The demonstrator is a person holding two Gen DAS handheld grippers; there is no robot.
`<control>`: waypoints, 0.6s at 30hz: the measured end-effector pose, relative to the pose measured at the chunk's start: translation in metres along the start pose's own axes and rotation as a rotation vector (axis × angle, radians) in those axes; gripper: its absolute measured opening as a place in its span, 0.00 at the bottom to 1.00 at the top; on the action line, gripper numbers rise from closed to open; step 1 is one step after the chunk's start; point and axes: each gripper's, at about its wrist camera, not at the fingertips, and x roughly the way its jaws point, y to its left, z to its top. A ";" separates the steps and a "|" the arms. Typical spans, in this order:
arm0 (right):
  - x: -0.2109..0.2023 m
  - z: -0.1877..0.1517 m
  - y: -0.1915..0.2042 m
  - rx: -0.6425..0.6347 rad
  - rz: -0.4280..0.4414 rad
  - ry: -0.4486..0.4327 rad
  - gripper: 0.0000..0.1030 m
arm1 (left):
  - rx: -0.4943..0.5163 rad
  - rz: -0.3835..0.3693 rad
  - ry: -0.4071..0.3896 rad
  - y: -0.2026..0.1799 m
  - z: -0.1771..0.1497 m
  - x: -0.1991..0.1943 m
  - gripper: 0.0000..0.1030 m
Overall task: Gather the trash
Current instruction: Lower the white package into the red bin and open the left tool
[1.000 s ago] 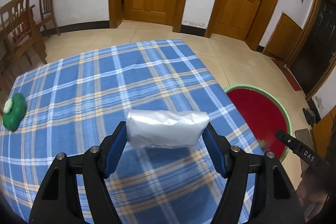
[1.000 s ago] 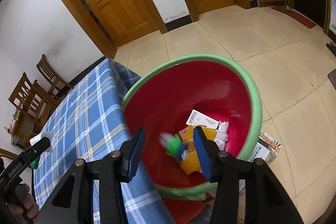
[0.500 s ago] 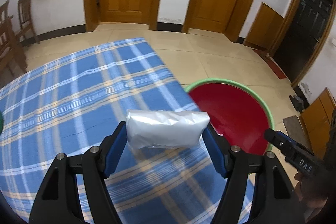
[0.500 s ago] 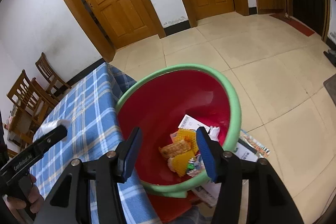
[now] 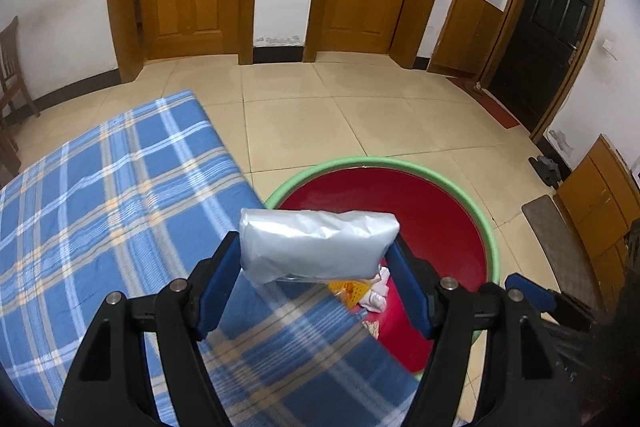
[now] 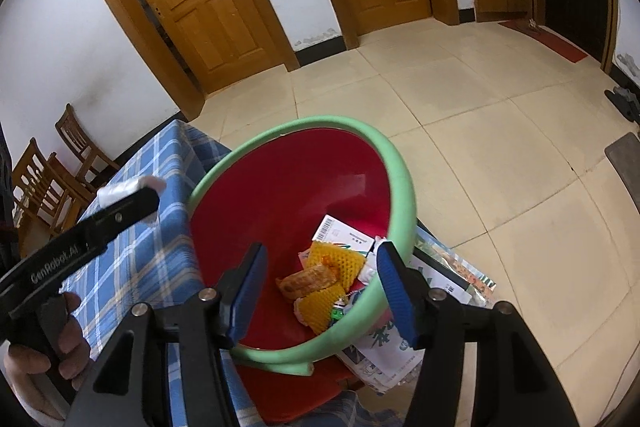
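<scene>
A white plastic-wrapped packet [image 5: 316,243] sits crosswise between the blue pads of my left gripper [image 5: 312,246], which is shut on it. It hangs over the edge of the blue plaid table [image 5: 100,207], right beside the red basin with a green rim [image 5: 492,251]. My right gripper [image 6: 322,253] hovers open above the basin [image 6: 400,187] with nothing between its fingers. Inside the basin lie yellow foam netting [image 6: 332,263], a brown bread-like piece [image 6: 308,281], a white barcoded carton [image 6: 340,233] and a small green item [image 6: 338,309]. The left gripper [image 6: 132,203] with the packet [image 6: 124,187] shows in the right wrist view.
Printed bags and papers [image 6: 440,267] lie on the tiled floor beside the basin. Wooden chairs [image 6: 44,179] stand past the table's far end. A person's hand [image 6: 60,343] holds the left gripper's handle. Shoes [image 6: 624,99] and a mat [image 6: 628,163] lie at the right.
My left gripper carried the packet to the right, from over the table to its edge at the basin. The green item fell from the right gripper into the basin and its jaws widened.
</scene>
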 end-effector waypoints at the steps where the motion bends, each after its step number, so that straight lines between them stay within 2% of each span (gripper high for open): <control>1: 0.000 0.000 -0.001 0.002 -0.001 0.000 0.58 | 0.001 -0.002 0.000 -0.002 0.001 0.002 0.72; 5: -0.001 0.001 -0.004 0.008 0.001 -0.001 0.59 | -0.005 -0.006 -0.010 -0.006 0.004 0.003 0.76; 12: -0.003 0.001 -0.002 0.007 0.012 -0.002 0.59 | -0.019 -0.019 -0.010 -0.005 0.002 0.000 0.76; 18: -0.010 0.000 0.007 -0.004 0.027 -0.011 0.64 | -0.033 -0.004 -0.005 -0.001 -0.001 -0.014 0.76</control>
